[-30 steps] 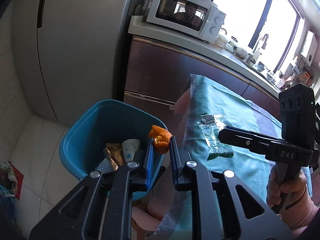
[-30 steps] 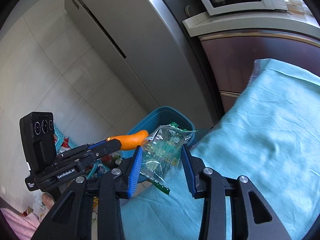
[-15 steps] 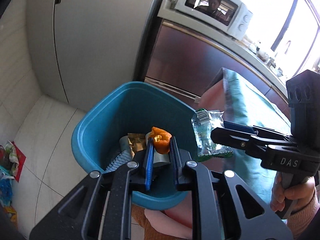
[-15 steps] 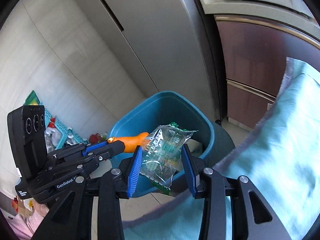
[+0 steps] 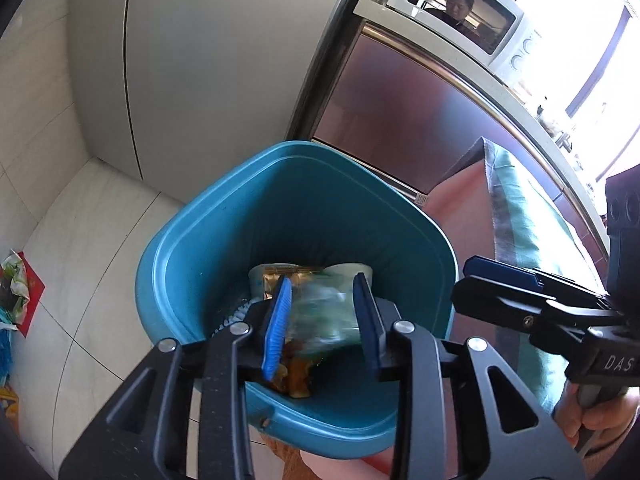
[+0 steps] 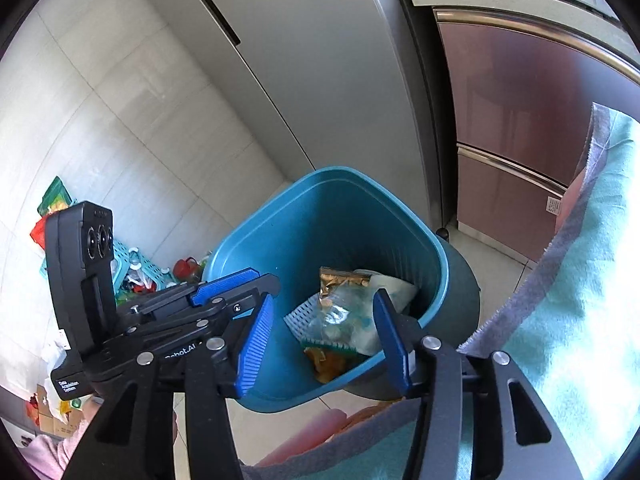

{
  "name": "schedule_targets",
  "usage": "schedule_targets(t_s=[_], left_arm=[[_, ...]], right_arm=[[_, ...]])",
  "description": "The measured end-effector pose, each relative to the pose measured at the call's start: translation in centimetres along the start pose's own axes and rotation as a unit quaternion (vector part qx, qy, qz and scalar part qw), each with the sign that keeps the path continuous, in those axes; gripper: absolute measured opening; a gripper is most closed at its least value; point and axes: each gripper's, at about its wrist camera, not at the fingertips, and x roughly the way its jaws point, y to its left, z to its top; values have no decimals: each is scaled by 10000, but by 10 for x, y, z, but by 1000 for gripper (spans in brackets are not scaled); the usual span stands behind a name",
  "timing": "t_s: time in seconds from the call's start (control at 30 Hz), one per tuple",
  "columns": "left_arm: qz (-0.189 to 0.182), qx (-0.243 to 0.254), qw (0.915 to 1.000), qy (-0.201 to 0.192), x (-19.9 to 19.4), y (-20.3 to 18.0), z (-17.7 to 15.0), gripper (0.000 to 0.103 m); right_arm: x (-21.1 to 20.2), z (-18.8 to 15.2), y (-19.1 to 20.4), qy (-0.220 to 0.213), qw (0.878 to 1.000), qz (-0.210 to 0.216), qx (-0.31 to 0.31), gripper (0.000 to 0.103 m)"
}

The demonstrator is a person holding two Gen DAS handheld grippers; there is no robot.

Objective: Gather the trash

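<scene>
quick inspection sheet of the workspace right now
surface: teal cloth on the table beside the bin, bare where visible
job's things: blue bin on the floor; clear wrapper, gold packet and orange peel inside it
clutter: bags and a basket on the floor
grippers: left gripper and right gripper above the bin, jaws opening, nothing between them
cables: nothing seen
surroundings: fridge, microwave, tiled floor

Teal bin [image 5: 176,264]; blue ribbed fingers [image 6: 256,344]; turquoise tablecloth [image 6: 580,280]; gold wrapper [image 6: 340,280].
</scene>
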Motion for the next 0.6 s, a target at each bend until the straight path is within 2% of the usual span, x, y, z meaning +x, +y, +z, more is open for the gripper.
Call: schedule_targets(t_s=[0.1,0.3,0.47,0.53,0.6], left_arm=[[-25,35,9999,-107,-8,-2,-1,41],[-218,381,9980,-464,-35,-23,-4,60],[-475,798,9915,-909,-66,-53,-15,82],[-552,955,9881,-1071,-77,-66,-20,94],[-635,1105,9836,-1274,-88,-81,-26,97]], right_arm=[[-6,-1,-3,-119,9999,84,48,52],[-42,-19,-10,-536,9984,132,75,63],[-91,-45,-18,-1162,9930,-191,50,78],[-111,-55,-24,-1423,9890,-392,59,83],[-132,-70,-30,-1689,9834,-659,126,88]])
